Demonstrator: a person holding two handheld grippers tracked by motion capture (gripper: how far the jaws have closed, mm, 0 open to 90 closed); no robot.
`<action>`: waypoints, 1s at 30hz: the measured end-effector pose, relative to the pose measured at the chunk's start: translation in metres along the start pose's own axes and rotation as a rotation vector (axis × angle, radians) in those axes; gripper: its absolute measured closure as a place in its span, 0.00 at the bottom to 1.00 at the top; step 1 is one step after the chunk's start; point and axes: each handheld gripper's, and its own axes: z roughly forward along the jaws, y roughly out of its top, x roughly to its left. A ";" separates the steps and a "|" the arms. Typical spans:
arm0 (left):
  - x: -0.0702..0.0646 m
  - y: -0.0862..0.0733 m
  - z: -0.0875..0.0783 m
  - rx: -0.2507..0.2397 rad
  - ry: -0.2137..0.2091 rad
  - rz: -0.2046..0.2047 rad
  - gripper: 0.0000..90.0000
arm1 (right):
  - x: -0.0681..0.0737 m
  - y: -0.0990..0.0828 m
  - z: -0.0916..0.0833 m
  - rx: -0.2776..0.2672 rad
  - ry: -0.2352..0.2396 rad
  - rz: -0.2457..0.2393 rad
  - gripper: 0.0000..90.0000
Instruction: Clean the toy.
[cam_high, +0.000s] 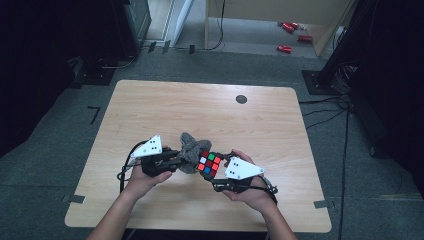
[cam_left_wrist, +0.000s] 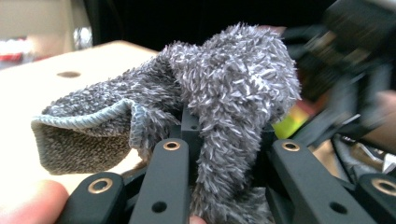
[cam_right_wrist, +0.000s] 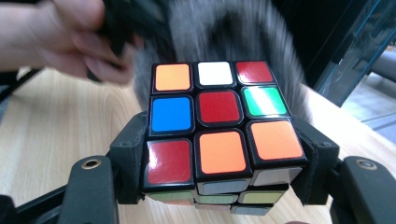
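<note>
Pale wood runs under everything, a bench (cam_high: 210, 107) standing on grey carpet with dark racks to either side. Just above its near middle I hold a scrambled puzzle cube (cam_high: 209, 164) in my right gripper (cam_high: 220, 172); its jaws stand about half apart, clamped on the cube's two opposite sides, with the nine-sticker face turned up toward me. Touching the cube on its left is a grey fuzzy cloth (cam_high: 188, 150), bunched into a wad and pinched in my left gripper (cam_high: 176, 156), whose jaws are drawn as tight as they go on the pile. In the left gripper view a knitted hem of the cloth (cam_left_wrist: 84, 123) hangs loose to one side. I take this to be a wiping of the cube.

What could go wrong from here: the cube's layers turn freely, so a hard rub across a face could twist a layer or lever the cube out of the pads. The loose hem might drag on the bench or snag my jaws. Far off, a dark round spot (cam_high: 241, 99) sits on the bench top, and red objects (cam_high: 289, 35) lie on the floor beyond.
</note>
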 end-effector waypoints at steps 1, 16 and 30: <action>0.000 0.000 -0.001 -0.011 -0.005 -0.004 0.85 | 0.001 0.002 -0.001 0.002 -0.003 -0.009 0.38; 0.002 -0.001 -0.002 -0.033 -0.036 -0.031 0.85 | 0.000 0.003 -0.002 -0.003 -0.016 -0.010 0.38; 0.001 -0.002 -0.002 -0.034 -0.037 -0.023 0.85 | 0.001 0.004 -0.003 0.003 -0.031 -0.026 0.38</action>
